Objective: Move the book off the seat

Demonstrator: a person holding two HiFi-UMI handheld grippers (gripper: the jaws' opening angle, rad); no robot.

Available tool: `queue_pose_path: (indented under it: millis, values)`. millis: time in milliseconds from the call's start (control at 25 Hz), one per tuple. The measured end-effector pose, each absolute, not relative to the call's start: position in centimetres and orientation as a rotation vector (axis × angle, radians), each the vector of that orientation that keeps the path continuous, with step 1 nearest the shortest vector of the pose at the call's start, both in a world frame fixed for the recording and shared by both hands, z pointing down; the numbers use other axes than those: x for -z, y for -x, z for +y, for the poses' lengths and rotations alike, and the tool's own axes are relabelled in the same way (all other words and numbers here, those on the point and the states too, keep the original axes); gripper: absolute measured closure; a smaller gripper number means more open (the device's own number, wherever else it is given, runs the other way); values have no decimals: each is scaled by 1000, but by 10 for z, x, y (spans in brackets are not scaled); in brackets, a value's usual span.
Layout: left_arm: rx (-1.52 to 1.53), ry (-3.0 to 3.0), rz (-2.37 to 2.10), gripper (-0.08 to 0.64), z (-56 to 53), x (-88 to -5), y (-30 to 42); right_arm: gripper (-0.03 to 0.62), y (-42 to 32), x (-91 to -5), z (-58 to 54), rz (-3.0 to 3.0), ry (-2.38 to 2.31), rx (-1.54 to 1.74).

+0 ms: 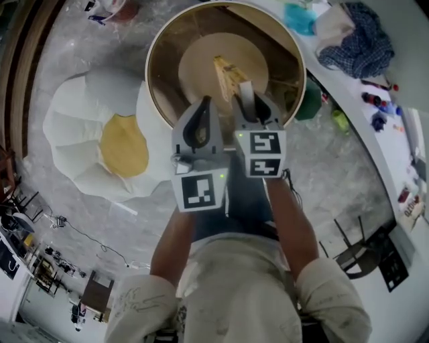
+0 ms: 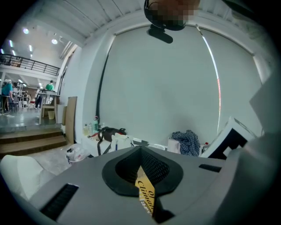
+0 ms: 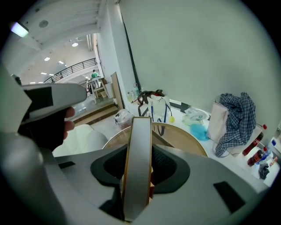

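Note:
A thin yellow-covered book (image 1: pixel 228 75) is held on edge between both grippers, above the inside of a round wooden basin (image 1: pixel 161 74). My left gripper (image 1: pixel 201 119) is shut on its near corner; the yellow printed cover (image 2: pixel 146 193) shows between the pads. My right gripper (image 1: pixel 252 102) is shut on the book farther along, and the book's grey page edge (image 3: pixel 137 167) runs up between its jaws. A white shell-shaped seat (image 1: pixel 74 134) with a yellow cushion (image 1: pixel 124 144) lies on the floor to the left of the basin.
A long white counter (image 1: pixel 402 74) curves along the right, with a blue checked cloth (image 1: pixel 358 40), bottles (image 1: pixel 379 107) and a teal item (image 1: pixel 299 17) on it. A green object (image 1: pixel 312 100) stands against the basin's right side. The person's legs are right below the grippers.

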State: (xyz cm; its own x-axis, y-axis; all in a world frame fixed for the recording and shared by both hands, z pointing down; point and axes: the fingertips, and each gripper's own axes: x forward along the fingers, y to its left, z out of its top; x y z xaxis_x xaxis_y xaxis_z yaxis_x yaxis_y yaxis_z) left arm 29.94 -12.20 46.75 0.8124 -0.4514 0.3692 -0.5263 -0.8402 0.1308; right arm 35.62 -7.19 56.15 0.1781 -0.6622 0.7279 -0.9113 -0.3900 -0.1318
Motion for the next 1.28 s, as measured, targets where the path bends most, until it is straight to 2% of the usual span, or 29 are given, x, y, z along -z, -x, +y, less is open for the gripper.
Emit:
queue_pose_path:
  millis: [640,1280]
  values:
    - [-517,-2803,-639,558,-111,-498,-343,437,-416,-583,-38,-1318,-2204,-1160]
    - [-594,-2809,-550,558,-56,-533,-394,360,-483,-641,29,-1124,-2324,-1434]
